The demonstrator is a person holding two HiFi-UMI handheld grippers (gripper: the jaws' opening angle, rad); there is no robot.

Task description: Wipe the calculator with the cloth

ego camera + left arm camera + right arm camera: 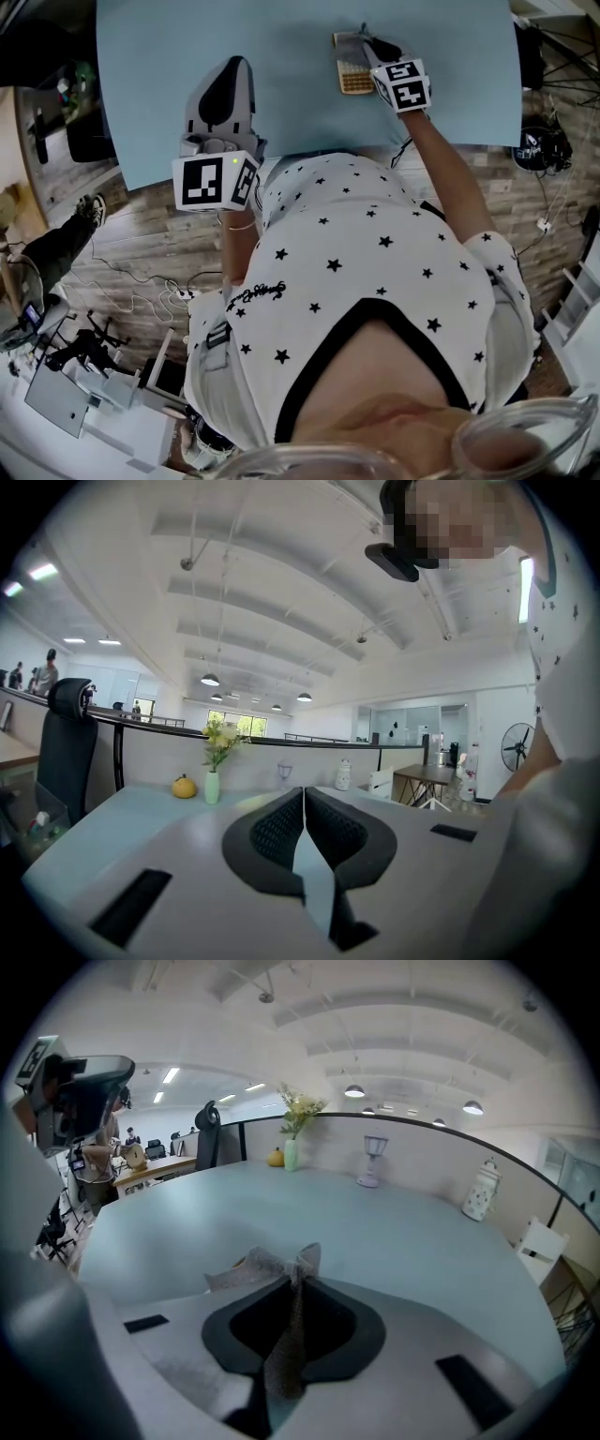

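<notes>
On the right part of the pale blue surface [281, 84] lies the calculator [355, 81]. The right tongs [298, 1274] are closed on the grey cloth [272, 1265] and hold it at the calculator's far end. The left tongs [304, 797] are pressed together with nothing between them, above the surface's near edge, well apart from the calculator.

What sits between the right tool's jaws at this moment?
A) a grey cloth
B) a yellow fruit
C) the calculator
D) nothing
A: in the right gripper view the right tool has its jaws shut on the grey cloth, which bunches up past them.
</notes>
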